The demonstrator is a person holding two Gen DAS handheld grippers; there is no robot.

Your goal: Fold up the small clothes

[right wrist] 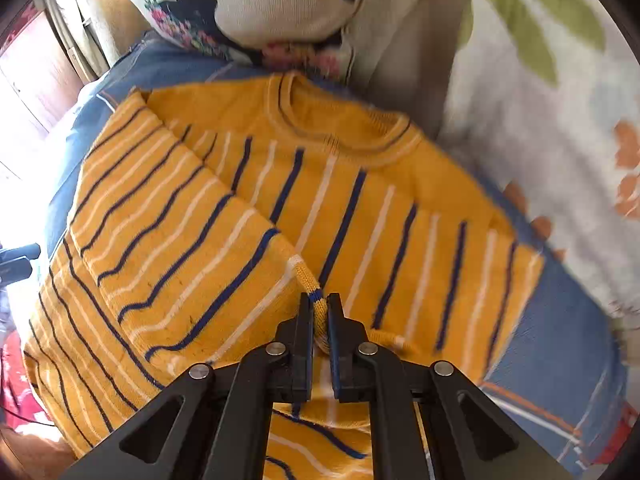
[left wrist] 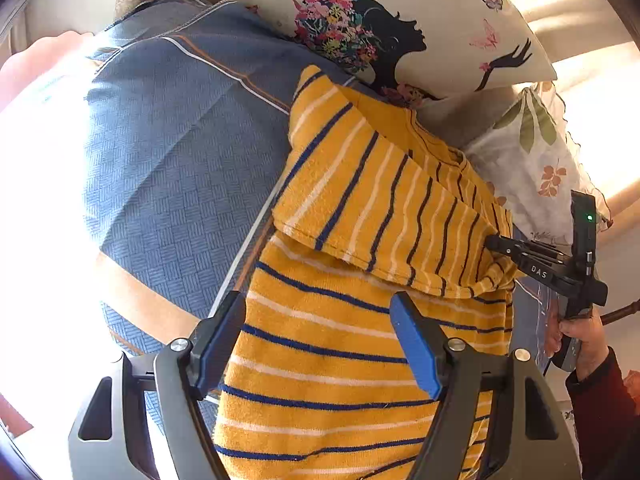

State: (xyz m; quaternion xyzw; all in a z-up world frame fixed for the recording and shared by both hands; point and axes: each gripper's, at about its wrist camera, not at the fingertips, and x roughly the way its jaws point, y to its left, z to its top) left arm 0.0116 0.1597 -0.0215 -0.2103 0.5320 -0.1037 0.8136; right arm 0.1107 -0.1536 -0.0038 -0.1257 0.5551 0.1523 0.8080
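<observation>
A small yellow sweater (left wrist: 352,352) with navy and white stripes lies on a blue bedcover (left wrist: 172,152). One sleeve is folded over the body. My left gripper (left wrist: 320,320) is open, its blue pads just above the sweater's lower part, holding nothing. My right gripper (right wrist: 319,308) is shut on the sleeve cuff (right wrist: 308,278) of the sweater (right wrist: 360,208). It also shows in the left wrist view (left wrist: 496,242), at the sweater's right edge, held by a hand (left wrist: 580,336).
A white pillow (left wrist: 400,20) with a floral silhouette print lies behind the sweater. A leaf-print pillow (left wrist: 532,152) lies to its right, also in the right wrist view (right wrist: 540,100). The bedcover (right wrist: 560,320) extends around the sweater. Bright sunlight washes out the left side.
</observation>
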